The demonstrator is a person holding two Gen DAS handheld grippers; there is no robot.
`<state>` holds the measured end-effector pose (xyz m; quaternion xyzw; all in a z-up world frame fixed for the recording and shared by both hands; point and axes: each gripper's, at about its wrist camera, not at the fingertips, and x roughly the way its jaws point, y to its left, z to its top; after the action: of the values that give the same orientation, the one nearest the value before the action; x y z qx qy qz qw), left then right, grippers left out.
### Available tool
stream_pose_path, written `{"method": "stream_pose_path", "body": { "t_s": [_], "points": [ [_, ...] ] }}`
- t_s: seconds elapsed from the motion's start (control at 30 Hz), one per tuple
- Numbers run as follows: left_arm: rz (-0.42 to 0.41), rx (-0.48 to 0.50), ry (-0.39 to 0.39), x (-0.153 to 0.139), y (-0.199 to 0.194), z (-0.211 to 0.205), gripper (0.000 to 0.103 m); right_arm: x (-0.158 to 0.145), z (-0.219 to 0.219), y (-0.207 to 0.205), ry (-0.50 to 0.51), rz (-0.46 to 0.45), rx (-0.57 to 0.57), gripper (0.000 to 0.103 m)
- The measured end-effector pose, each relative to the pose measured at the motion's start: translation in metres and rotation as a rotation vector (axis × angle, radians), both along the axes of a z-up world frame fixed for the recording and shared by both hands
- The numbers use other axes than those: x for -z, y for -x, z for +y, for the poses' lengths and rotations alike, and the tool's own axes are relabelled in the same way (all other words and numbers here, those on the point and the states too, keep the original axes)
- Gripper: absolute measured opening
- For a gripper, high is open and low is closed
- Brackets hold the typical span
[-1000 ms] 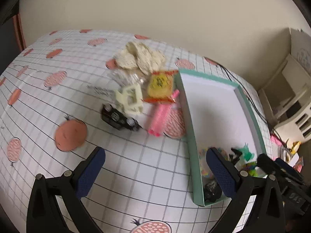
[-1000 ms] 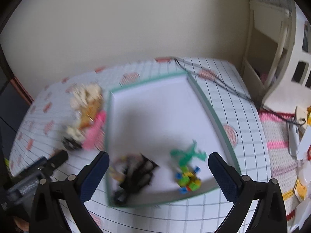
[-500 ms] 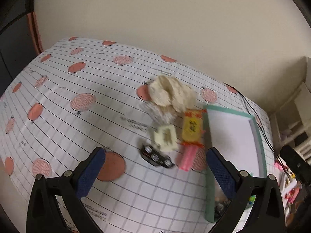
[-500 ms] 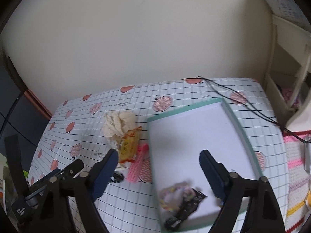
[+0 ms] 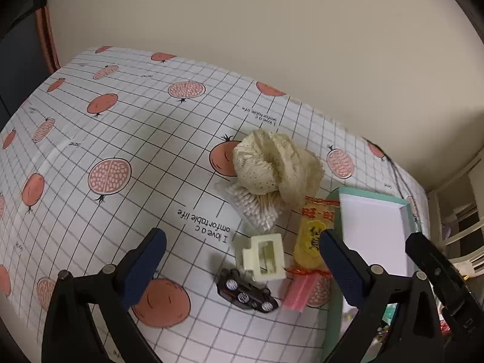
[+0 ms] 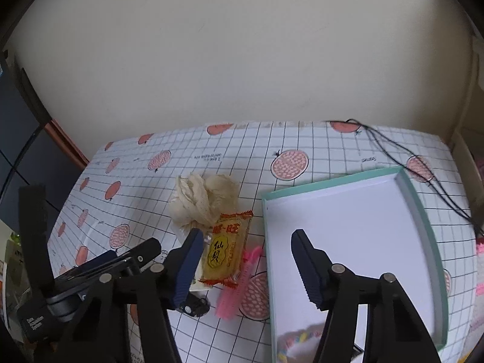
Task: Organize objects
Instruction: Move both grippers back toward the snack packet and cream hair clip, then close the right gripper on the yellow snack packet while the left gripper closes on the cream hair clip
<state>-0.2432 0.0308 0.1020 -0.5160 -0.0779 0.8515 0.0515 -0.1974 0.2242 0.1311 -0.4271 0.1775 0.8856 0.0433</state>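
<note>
Left gripper [image 5: 242,269] and right gripper [image 6: 245,260] hover wide open, empty, over desk. Unsorted cluster — cream hair claw [image 5: 263,257], toy car [image 5: 246,294], snack packet [image 6: 224,254], pink comb [image 6: 239,284], cotton swabs [image 5: 254,208], mesh pouf [image 5: 276,168] — lies just beside teal box [image 6: 423,230] left wall, likely awaiting transfer.

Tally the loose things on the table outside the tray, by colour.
Cream: 2, the cloth and the clip
White: 1, the swabs
Yellow: 1, the snack
Pink: 1, the comb
Black: 1, the car
Total: 6
</note>
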Motion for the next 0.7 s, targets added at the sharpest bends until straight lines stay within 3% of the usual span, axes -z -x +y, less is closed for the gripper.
{"method": "stream_pose_path", "body": {
  "t_s": [0.3, 0.7],
  "points": [
    [-0.087, -0.019, -0.051, 0.033, 0.012, -0.008, 0.095, 0.040, -0.006, 0.017, 0.055, -0.076, -0.010, 0.053],
    [-0.119, -0.090, -0.089, 0.040, 0.015, -0.028, 0.095, 0.063, -0.035, 0.029, 0.032, -0.127, -0.067, 0.053]
  ]
}}
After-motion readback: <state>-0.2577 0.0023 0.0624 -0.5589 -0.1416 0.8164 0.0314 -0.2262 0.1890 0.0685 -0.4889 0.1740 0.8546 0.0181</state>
